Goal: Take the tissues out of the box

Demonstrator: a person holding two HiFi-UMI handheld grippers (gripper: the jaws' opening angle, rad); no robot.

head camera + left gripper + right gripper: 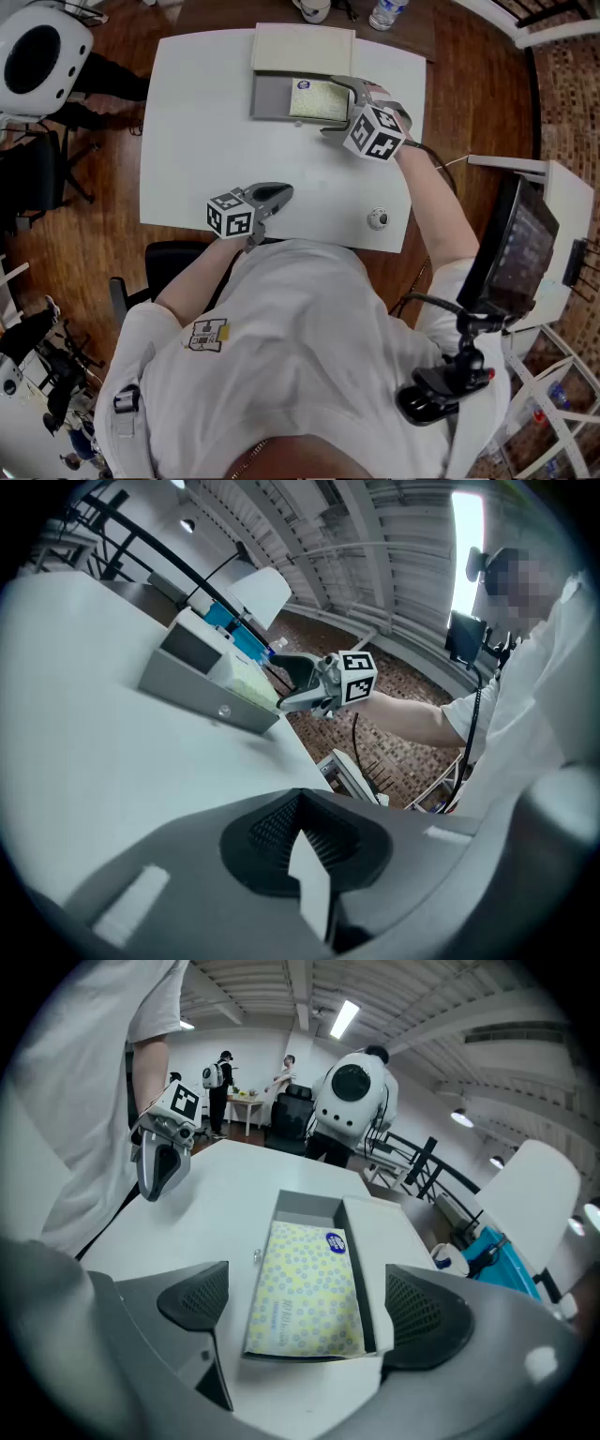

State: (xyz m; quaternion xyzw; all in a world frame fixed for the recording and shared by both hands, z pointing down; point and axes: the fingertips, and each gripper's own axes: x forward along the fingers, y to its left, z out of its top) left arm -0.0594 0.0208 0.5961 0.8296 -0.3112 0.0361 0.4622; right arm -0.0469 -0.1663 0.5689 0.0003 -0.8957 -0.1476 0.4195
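Note:
A grey box stands open at the table's far middle, its pale lid folded back. Inside lies a yellow, dotted pack of tissues, flat and filling the box. My right gripper hovers over the box's right end, open wide. In the right gripper view the right gripper has its two jaws standing either side of the tissues, apart from them. My left gripper is shut near the table's front edge, well short of the box. In its own view the left gripper holds nothing.
A small round metal piece lies on the white table near its front right. A white rounded machine stands off the left corner, a monitor to the right, a bottle beyond the far edge. People stand far behind.

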